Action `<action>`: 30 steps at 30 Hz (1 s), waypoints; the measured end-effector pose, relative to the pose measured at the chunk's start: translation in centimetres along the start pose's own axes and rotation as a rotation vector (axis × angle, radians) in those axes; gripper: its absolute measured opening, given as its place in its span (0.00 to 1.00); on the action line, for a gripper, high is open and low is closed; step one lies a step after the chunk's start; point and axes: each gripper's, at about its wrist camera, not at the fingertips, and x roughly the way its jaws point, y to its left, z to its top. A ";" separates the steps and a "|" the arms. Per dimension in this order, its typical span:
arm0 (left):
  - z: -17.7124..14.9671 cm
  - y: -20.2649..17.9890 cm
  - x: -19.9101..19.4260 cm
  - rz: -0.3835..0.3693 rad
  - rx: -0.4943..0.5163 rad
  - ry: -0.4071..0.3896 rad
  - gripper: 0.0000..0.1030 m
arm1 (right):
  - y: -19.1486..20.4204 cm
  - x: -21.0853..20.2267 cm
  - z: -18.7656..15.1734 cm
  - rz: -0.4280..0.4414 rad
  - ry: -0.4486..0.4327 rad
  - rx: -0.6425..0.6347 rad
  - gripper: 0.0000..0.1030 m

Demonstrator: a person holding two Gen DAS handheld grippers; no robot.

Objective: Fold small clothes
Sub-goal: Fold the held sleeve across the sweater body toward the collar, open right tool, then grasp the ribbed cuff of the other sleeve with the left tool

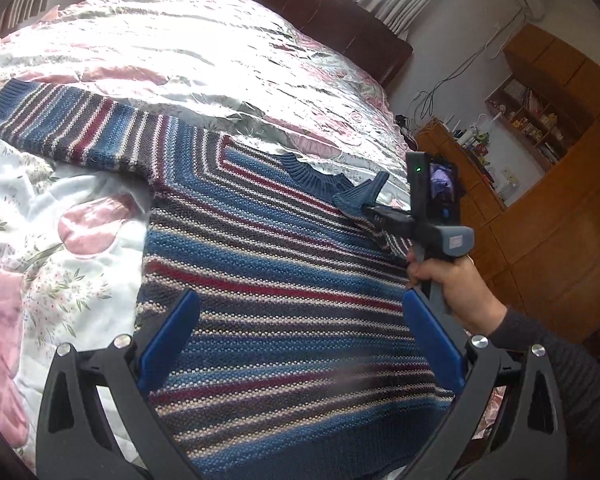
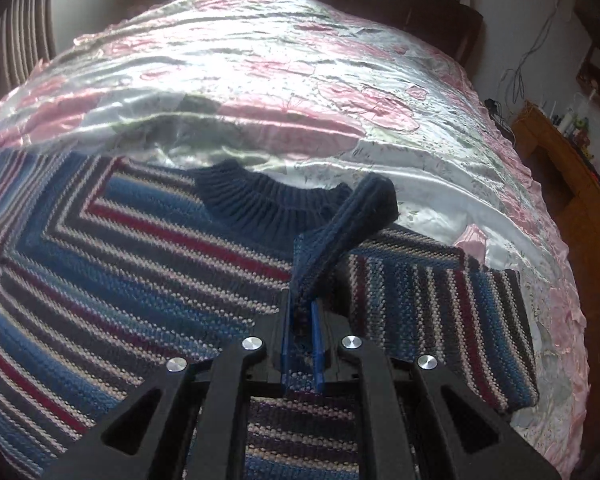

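My striped sweater lies flat on the flowery bedspread. My right gripper is squeezed tight on the blue sleeve cuff, lifting it over the sweater. My left gripper gapes wide, holding nothing. The folded sleeve hides the sweater's right shoulder.

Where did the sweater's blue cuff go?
The cuff is pinched in the right gripper, lifted over the sweater just right of its collar, on the bed.
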 end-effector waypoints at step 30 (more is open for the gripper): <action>8.1 -1.0 30.2 -0.072 -0.405 0.285 0.95 | -5.1 -8.1 -19.1 0.640 -0.227 0.747 0.74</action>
